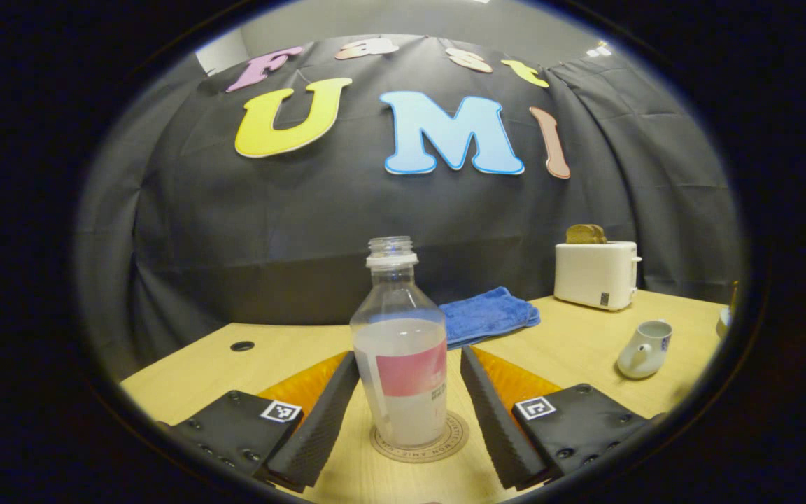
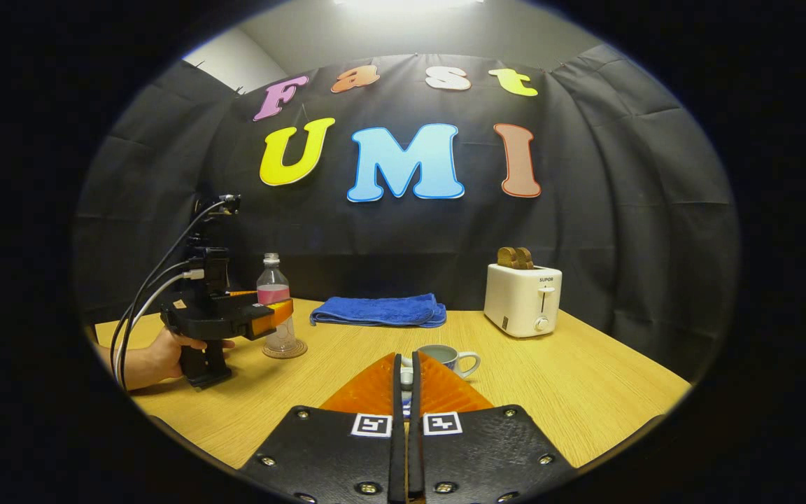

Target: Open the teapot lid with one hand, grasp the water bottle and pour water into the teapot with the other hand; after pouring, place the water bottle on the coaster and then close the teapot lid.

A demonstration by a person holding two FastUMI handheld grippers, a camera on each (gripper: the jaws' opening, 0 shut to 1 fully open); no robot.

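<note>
Black cloth walled the booth behind a pale wooden counter [image 1: 571,343].

Left gripper view: the left tongs [image 1: 403,402] stood wide open, one finger on each side of the water bottle [image 1: 401,350], neither touching it. The uncapped bottle stood upright on the round coaster [image 1: 420,441], partly filled with cloudy water. Behind it lay a folded blue towel [image 1: 488,315]; farther right stood a white toaster [image 1: 597,274] with bread in its slots. The white teapot [image 1: 644,348] sat well apart to the right, its top open and no lid on it.

Right gripper view: the right tongs [image 2: 405,392] were pressed nearly together, seemingly pinching a small pale piece between the tips. It was probably the teapot lid, though too little showed to tell. The teapot sat just beyond them. Far left, a hand [image 2: 165,353] held the other gripper around the bottle.

Judging from this, the bottle was already placed, so the step in hand was closing the teapot. Doing it well would mean backing the left tongs straight away without nudging the bottle, then lowering the lid level and centred before letting go.
</note>
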